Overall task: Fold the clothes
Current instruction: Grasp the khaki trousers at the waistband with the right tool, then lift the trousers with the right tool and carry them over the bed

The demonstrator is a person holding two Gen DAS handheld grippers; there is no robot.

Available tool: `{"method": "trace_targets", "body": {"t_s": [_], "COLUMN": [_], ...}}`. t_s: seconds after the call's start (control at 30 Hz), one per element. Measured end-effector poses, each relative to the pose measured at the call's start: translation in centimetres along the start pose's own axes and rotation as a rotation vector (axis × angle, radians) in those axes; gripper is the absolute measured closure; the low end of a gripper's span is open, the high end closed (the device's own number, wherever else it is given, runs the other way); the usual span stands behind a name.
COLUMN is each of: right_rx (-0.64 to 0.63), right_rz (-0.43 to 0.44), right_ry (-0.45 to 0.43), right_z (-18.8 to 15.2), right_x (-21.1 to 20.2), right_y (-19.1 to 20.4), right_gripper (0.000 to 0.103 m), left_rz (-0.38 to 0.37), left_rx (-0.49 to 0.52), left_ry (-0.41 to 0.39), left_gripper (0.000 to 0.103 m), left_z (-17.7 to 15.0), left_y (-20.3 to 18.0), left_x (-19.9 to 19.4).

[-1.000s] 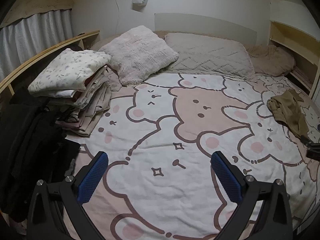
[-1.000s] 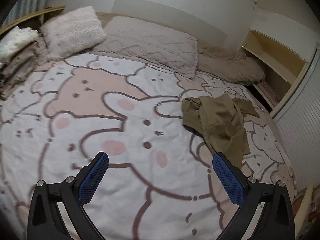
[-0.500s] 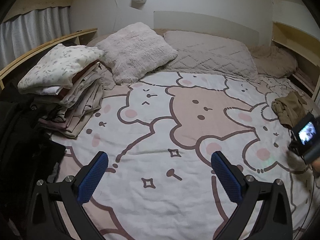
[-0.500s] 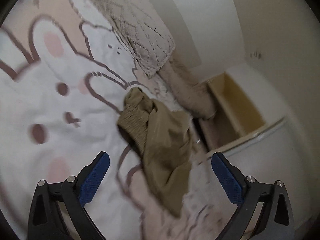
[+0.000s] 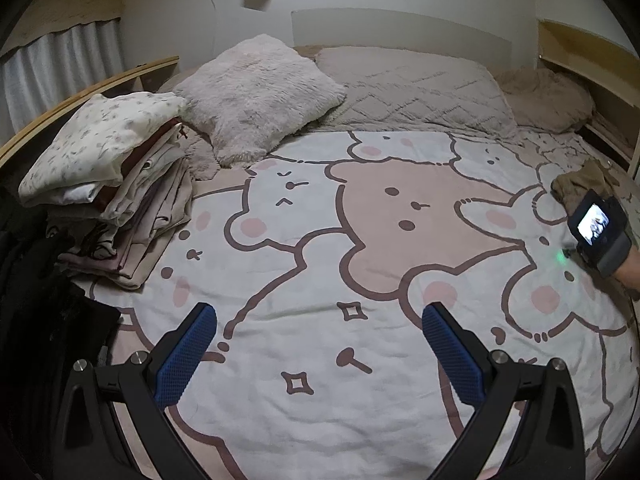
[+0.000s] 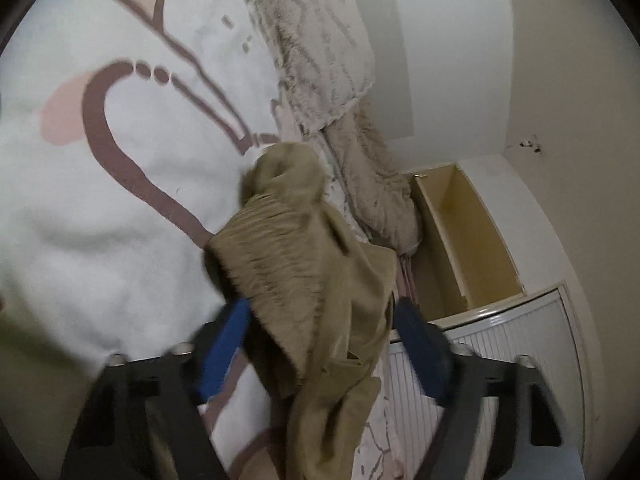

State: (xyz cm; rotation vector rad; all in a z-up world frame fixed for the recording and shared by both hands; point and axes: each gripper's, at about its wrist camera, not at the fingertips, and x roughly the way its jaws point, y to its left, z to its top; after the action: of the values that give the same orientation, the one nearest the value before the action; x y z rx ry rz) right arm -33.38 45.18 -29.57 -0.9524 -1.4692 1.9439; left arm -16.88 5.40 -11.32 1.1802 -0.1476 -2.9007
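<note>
Landmark: bed with white and pink cartoon-bear printed blanket point(image 5: 320, 280).

Crumpled olive-tan cloth garment point(image 6: 316, 280) lies at the bed's right edge, near the quilted beige pillow point(image 6: 320, 40).

Right gripper point(image 6: 320, 344): blue-padded fingers point(image 6: 224, 344) closing, garment between them; pads not clearly pressing yet, picture blurred.

Left gripper point(image 5: 320, 354): fingers wide apart, nothing between them, above the blanket's near part.

Stack of folded pale clothes point(image 5: 108, 192) on the bed's left side, beside the fluffy pinkish-white cushion point(image 5: 260, 96).
</note>
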Motion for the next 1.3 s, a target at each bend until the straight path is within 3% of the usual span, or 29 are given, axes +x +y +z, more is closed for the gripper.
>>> {"method": "trace_targets", "body": {"t_s": [0.13,0.23,0.37,0.57,0.6,0.7,0.77,0.93,1.07,1.1,1.3], "right_rx": [-0.089,-0.132,-0.142,-0.114,-0.098,-0.073,-0.024,0.051,0.086,0.105,0.188], "right_rz": [-0.036,0.03,0.045,-0.035,-0.048,-0.061,-0.069,-0.201,-0.355,-0.376,-0.561], "right_ry": [-0.012,0.014,0.017,-0.016,-0.025,-0.011,-0.022,-0.175,-0.306,-0.348,-0.618], "right_z": [0.2,-1.0,-2.5,-0.3,0.4,1.6,2.0,3.7,5.2,6.1,9.9], "right_x": [-0.6,-1.9,-2.7,0.2,0.9,2.7,2.8,-1.4,-6.5,-9.0,-26.9], "right_y": [1.0,0.9,0.6,1.1,1.0,0.9,0.1,-8.8,-19.3,-23.3,-38.0], "right_gripper": [0.048,0.048,0.048,0.048,0.054,0.098,0.098,0.098,0.098,0.098,0.098], "left_rz": [0.009,0.013,-0.02,-0.027,-0.02,0.001,0.006,-0.017,-0.073,-0.086,-0.098], "left_rx": [0.017,0.012,-0.03,-0.028,-0.021,-0.003,-0.002,-0.01,-0.072,-0.085,-0.117], "left_ry": [-0.006,-0.003,0.026,0.041,0.038,0.029,0.02,-0.022,-0.085,-0.101,-0.266], "left_gripper": [0.0,0.0,0.0,0.0,0.0,0.0,0.0,0.0,0.0,0.0,0.0], "left_z": [-0.1,-0.3,-0.5,-0.6,-0.5,-0.4,-0.3,0.4,1.1,1.2,1.5], "left_y": [0.3,0.6,0.9,0.1,0.0,-0.1,0.1,0.6,1.5,1.7,4.1], "left_x": [0.0,0.1,0.8,0.7,0.6,0.2,-0.2,-2.0,-5.2,-6.1,-13.8]}}
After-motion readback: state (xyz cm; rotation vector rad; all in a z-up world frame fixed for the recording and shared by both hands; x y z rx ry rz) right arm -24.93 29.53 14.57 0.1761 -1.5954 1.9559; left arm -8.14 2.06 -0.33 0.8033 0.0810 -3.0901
